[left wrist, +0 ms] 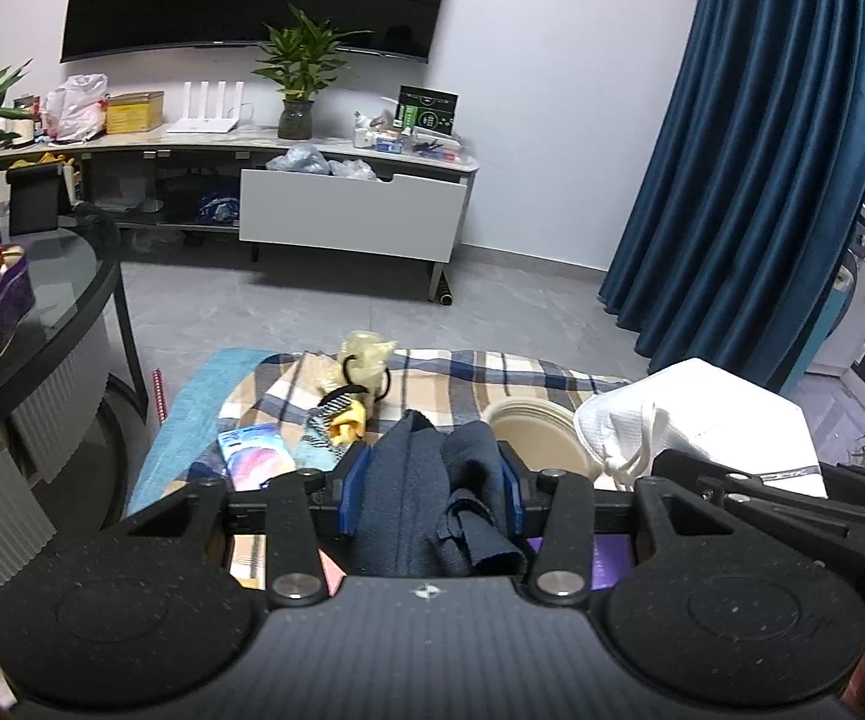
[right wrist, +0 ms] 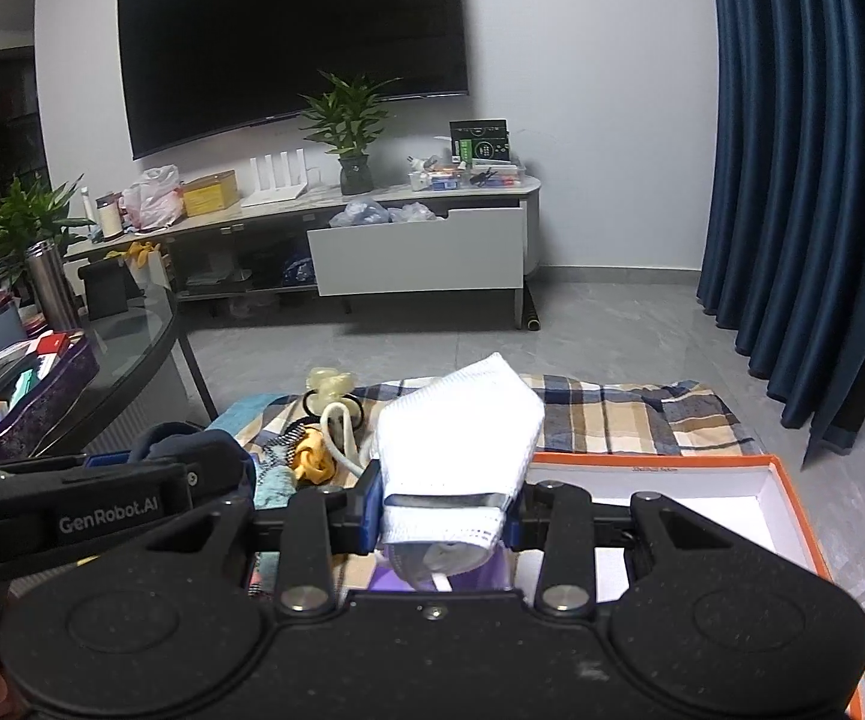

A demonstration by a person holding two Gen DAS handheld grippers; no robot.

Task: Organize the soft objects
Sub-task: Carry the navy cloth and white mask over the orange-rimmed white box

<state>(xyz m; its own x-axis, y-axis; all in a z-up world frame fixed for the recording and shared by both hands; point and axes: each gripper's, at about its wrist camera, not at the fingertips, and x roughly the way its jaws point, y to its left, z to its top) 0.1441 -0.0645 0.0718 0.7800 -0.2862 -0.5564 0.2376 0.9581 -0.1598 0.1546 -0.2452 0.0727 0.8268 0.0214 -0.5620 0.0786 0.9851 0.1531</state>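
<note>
Holding white cloth (right wrist: 462, 420) in your right hand-held gripper (right wrist: 443, 510), navy cloth (left wrist: 426, 480) in left (left wrist: 429, 480); orange box (right wrist: 792, 480) lies just right of white cloth, nearer right hand.

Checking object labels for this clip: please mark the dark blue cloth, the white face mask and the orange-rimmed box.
dark blue cloth (left wrist: 414, 480), left wrist view, middle of bunched fabric.
white face mask (right wrist: 462, 426), right wrist view, centre of front panel.
orange-rimmed box (right wrist: 789, 492), right wrist view, right rim.

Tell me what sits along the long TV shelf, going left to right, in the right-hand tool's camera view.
Pink-and-white plastic bag → yellow box → white router → potted plant → black-and-green box.
</note>
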